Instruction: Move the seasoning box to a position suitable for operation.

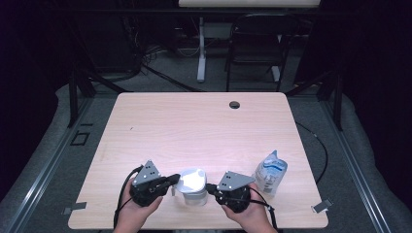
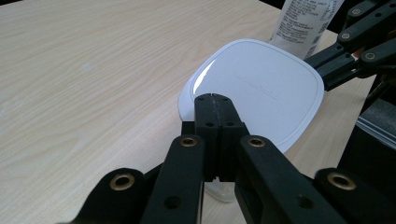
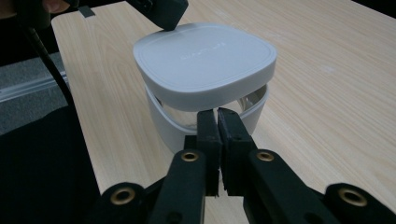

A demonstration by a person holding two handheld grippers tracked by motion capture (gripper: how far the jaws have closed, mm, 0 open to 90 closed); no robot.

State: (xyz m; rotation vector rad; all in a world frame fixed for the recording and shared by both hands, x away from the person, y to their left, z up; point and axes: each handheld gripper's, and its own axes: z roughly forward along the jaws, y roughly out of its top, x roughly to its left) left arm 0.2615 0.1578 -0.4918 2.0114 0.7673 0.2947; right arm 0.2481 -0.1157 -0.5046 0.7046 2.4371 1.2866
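Observation:
A white square lid (image 1: 191,179) sits on a clear container with a white lower band (image 3: 163,127) near the table's front edge. My left gripper (image 1: 173,180) is shut, and its tips (image 2: 215,99) rest on the lid's (image 2: 261,88) near rim from above. The right gripper (image 1: 209,187) comes in from the opposite side. Its jaws (image 3: 217,114) stand almost together, with only a thin slit between them, right against the container's side just under the lid (image 3: 205,58). I cannot tell whether they pinch the rim. In the right gripper view the left gripper (image 3: 163,16) touches the lid's far edge.
A clear plastic pouch with a blue and white label (image 1: 270,172) stands just right of the right hand. The light wooden table (image 1: 194,126) has a round cable hole (image 1: 234,104) at the back. A chair and a desk leg stand beyond the table.

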